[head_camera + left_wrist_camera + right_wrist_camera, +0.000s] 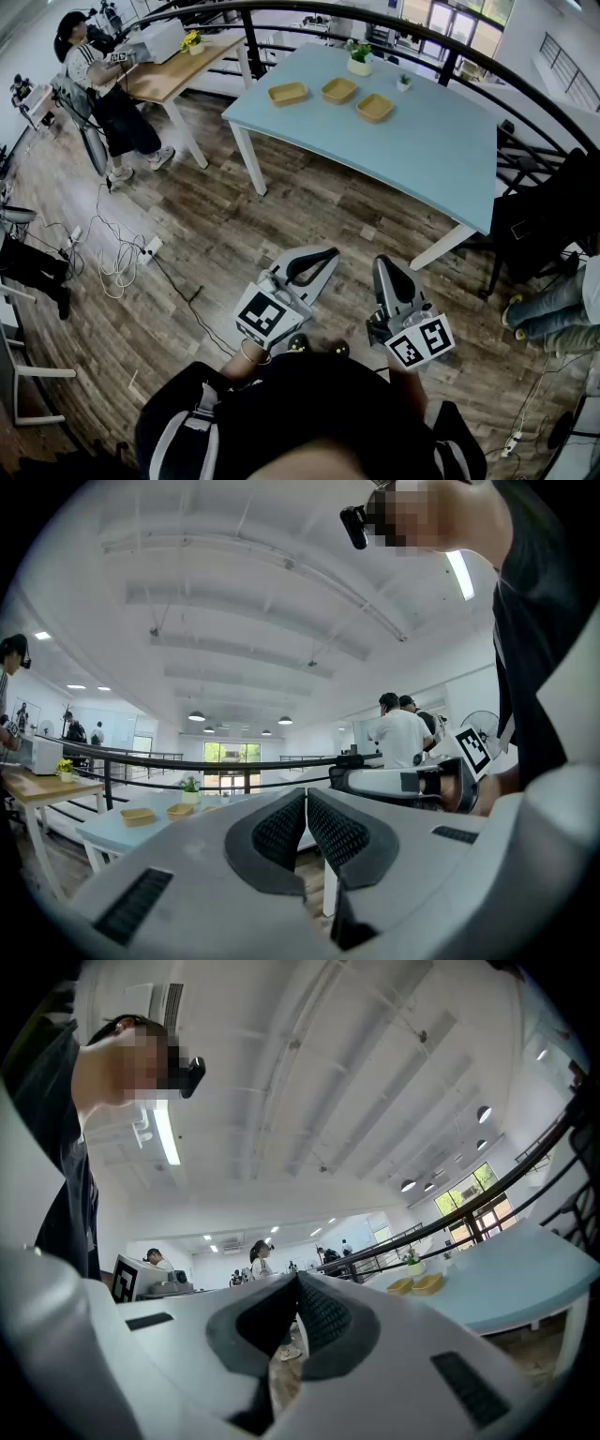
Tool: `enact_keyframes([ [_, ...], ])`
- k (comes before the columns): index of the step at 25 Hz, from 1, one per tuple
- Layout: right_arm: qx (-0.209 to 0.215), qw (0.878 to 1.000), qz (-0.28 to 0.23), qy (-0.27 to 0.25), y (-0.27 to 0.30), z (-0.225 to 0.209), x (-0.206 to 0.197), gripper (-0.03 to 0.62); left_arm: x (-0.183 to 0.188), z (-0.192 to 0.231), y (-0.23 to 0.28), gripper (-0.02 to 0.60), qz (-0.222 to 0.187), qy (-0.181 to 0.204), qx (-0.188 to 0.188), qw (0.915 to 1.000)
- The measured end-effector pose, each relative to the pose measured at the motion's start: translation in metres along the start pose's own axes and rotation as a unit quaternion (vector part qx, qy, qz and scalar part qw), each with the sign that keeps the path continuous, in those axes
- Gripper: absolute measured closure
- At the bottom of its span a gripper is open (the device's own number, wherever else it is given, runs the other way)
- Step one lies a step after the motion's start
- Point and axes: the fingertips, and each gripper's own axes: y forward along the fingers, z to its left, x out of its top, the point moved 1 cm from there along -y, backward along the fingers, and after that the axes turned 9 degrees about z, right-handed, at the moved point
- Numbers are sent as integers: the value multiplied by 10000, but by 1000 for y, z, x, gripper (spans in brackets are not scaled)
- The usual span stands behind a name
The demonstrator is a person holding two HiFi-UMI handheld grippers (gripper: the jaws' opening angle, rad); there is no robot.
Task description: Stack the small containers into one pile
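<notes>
Three small tan containers stand in a row on the far side of a light blue table: one at the left, one in the middle, one at the right. They also show far off in the left gripper view and in the right gripper view. My left gripper and right gripper hang over the wooden floor, well short of the table. Both are shut with nothing between the jaws.
A small potted plant and a tiny pot stand on the table behind the containers. A black curved railing runs behind. A person stands at a wooden desk at the left. Cables lie on the floor.
</notes>
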Motion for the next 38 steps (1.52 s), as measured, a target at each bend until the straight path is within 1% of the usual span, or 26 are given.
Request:
enact_keyframes([
  [8, 3, 9999, -53, 96, -13, -10, 1, 591, 3, -11, 9, 565, 72, -8, 45, 10000],
  [13, 153, 9992, -246, 277, -19, -14, 5, 591, 4, -15, 13, 565, 133, -8, 149, 9998],
  [16, 215, 9990, -240, 295, -23, -19, 5, 591, 3, -18, 18, 565, 184, 37, 193, 9996],
  [20, 257, 9987, -247, 362, -34, -27, 3, 592, 2, -28, 27, 565, 247, -10, 212, 9995],
  [25, 350, 9986, -225, 339, -47, -32, 3, 592, 6, -42, 36, 564, 185, -22, 205, 9996],
  [32, 319, 9985, -234, 384, -62, -35, 1, 594, 4, -59, 42, 565, 214, -32, 103, 9997],
  [38, 135, 9987, -232, 426, -69, -43, -1, 594, -1, -60, 53, 565, 255, -105, -60, 9996],
])
